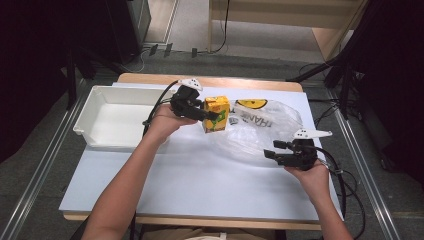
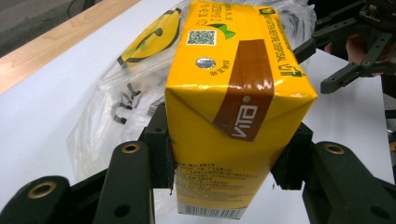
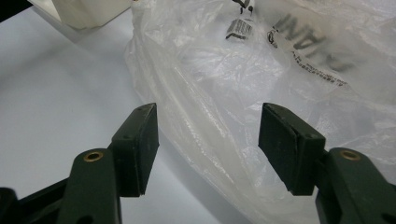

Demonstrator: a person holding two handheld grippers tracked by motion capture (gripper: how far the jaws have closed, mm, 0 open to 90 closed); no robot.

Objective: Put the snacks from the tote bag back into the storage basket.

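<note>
Bench (image 1: 200, 175) with a white top carried everything, and a white rectangular plastic tray (image 1: 107, 117) lay just outboard of the left hand-held gripper (image 1: 207, 114). Ahead of the right hand-held gripper (image 1: 272, 149), whose jaws stood apart and empty, sprawled a crumpled clear plastic bag (image 1: 260, 130); it looked limp and slippery, best pinched at a bunched fold. The left jaws were clamped on a yellow and brown drink carton (image 2: 233, 93), stiff but probably crushable, gripped across its flat sides.

Bare table (image 1: 190, 175) lies open; plastic bag (image 1: 260, 132) crowds the right gripper (image 1: 274, 150).
</note>
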